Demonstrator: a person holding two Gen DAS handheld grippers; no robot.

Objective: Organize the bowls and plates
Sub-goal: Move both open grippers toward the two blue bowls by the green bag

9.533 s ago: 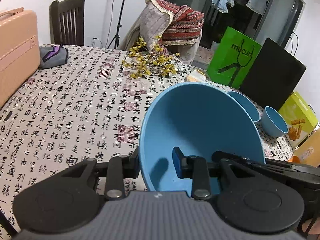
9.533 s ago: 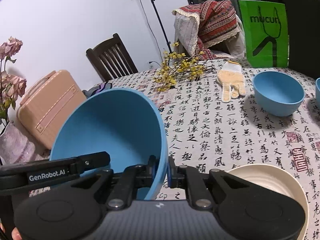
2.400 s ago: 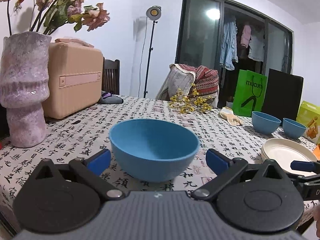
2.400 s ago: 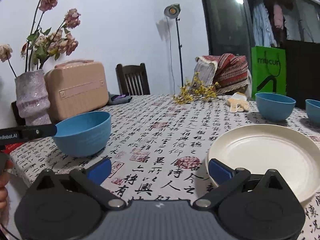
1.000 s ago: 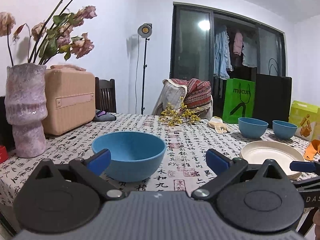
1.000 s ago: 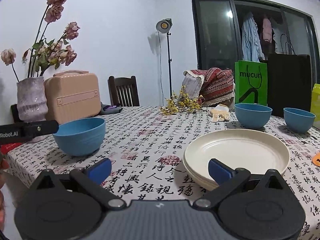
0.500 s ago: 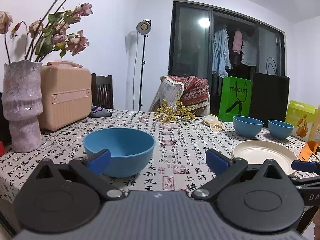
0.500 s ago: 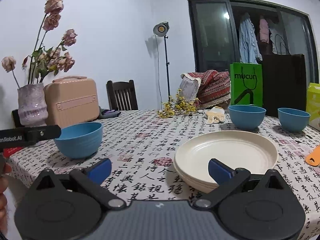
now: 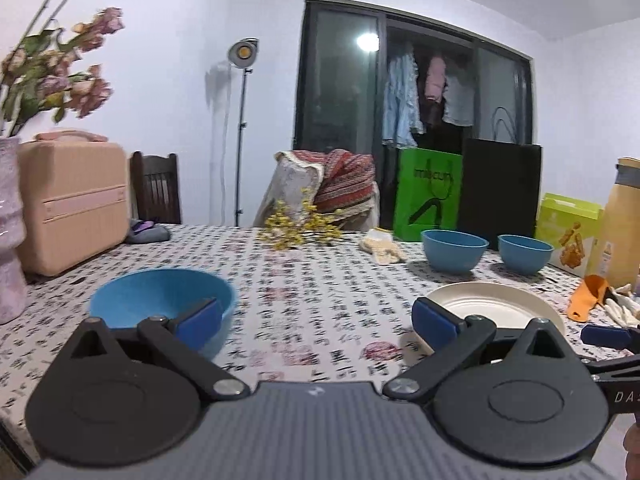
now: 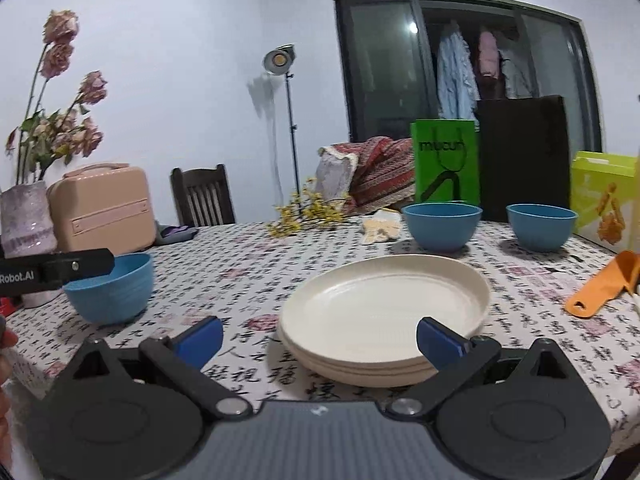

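Judging by their thin walls and matte finish, the bowls and plates look like light, stiff plastic or fibre ware, smooth enough to slip, so a pinch across the rim wall seems the surest hold. The near blue bowl (image 9: 160,300) sits upright on the patterned tablecloth (image 9: 312,300) toward the left edge, plain inside and empty. The stack of cream plates (image 10: 384,316) lies flat near the front of the table, round and shallow with a raised lip; a grip on that lip, one finger above and one below, looks best. Two more blue bowls, the middle bowl (image 10: 442,226) and the far bowl (image 10: 542,226), stand upright side by side but apart at the back right, in front of the green bag (image 10: 446,160). The left gripper (image 9: 316,320) hovers low over the table with its jaws wide apart and nothing between them, the near bowl just beyond its left finger. The right gripper (image 10: 320,340) is likewise spread wide and empty, facing the plates.
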